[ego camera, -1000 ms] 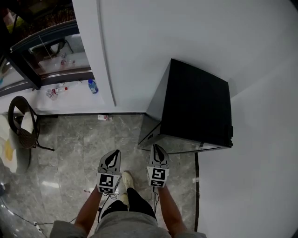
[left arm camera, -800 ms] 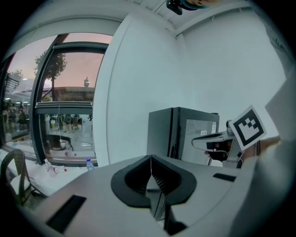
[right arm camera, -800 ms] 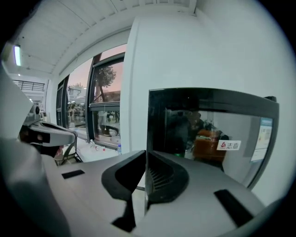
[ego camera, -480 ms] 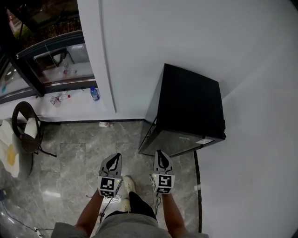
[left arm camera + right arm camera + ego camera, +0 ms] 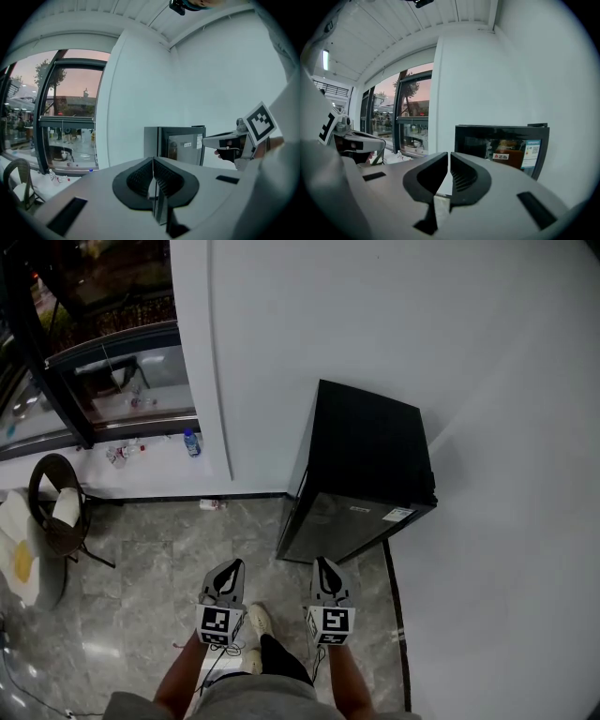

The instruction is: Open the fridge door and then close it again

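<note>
Head view: the black fridge [image 5: 370,460] was seen against the white wall [image 5: 309,324], door shut, with the left hand-held gripper [image 5: 230,568] and right hand-held gripper [image 5: 323,565] held short of it, as before opening or after closing. In the left gripper view, the left hand-held gripper's jaws were pressed together, empty. In the right gripper view, the right hand-held gripper was all but closed on nothing, and the door stickers [image 5: 502,156] could not be read.

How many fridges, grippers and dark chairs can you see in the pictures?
Fridge: 1
Grippers: 2, the left gripper and the right gripper
Dark chair: 1
Total: 4
</note>
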A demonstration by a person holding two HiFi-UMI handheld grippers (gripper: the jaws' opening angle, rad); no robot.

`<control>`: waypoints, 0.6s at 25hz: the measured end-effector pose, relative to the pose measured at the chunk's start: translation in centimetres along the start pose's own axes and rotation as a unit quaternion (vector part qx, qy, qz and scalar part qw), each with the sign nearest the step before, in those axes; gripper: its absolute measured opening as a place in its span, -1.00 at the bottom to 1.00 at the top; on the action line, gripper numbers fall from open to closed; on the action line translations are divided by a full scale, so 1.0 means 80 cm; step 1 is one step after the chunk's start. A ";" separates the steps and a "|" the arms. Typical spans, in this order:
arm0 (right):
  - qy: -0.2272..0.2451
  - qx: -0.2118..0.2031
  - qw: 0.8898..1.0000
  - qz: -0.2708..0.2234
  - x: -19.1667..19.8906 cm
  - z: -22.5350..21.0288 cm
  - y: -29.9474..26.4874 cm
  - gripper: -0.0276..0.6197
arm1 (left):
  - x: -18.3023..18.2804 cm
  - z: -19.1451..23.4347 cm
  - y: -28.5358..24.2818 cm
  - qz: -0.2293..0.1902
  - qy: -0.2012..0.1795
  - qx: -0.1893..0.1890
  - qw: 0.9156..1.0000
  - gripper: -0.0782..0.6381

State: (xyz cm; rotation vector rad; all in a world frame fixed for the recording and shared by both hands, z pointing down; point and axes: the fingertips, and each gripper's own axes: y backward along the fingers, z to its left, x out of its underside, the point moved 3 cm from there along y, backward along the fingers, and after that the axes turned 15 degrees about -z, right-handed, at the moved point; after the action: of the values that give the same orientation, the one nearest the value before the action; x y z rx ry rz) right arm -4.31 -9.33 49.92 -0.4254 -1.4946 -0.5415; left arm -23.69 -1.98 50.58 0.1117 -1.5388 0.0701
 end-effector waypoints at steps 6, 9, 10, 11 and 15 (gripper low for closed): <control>-0.009 0.002 1.000 -0.012 -0.022 0.025 0.054 -0.80 | -0.018 -0.015 0.043 -0.008 -0.001 0.008 1.000 -0.76; -0.011 0.006 1.000 -0.017 -0.031 0.038 0.080 -0.80 | -0.025 -0.025 0.064 -0.010 0.003 0.015 1.000 -0.76; -0.011 0.007 1.000 -0.018 -0.033 0.042 0.088 -0.80 | -0.026 -0.027 0.071 -0.011 0.003 0.017 1.000 -0.76; -0.011 0.007 1.000 -0.019 -0.035 0.045 0.095 -0.80 | -0.025 -0.030 0.077 -0.013 0.002 0.019 1.000 -0.76; -0.009 0.009 1.000 -0.022 -0.034 0.056 0.124 -0.80 | -0.025 -0.040 0.097 -0.016 -0.001 0.024 1.000 -0.76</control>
State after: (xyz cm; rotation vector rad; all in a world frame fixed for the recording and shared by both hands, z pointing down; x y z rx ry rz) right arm -2.17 1.52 48.05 -0.3852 -1.5277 -0.5603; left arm -21.51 6.13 48.75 0.1756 -1.5374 0.0818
